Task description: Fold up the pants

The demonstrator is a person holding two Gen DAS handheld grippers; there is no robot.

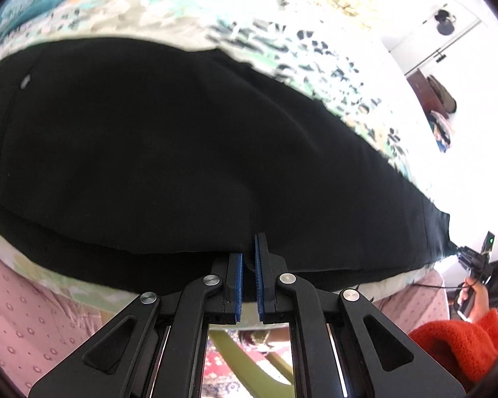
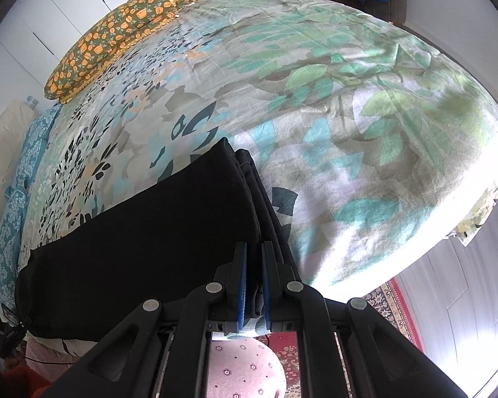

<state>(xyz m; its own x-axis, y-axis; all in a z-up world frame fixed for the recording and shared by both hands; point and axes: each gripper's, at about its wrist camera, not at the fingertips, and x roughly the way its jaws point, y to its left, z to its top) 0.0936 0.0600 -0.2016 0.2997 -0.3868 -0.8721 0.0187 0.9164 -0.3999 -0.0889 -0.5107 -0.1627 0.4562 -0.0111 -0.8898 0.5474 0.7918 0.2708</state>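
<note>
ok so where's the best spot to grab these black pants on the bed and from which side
Grip the black pants along the near long edge, coming in from the bed's front side. That edge hangs slightly over the mattress, so fingers can straddle it. The right gripper pinches the stacked hem end, and the left gripper is clamped partway along the same edge.

Leafy floral bedspread (image 2: 348,106) covers the bed, orange-flowered pillow (image 2: 116,36) up at 11 o'clock, red patterned rug (image 2: 395,308) down at 5.
</note>
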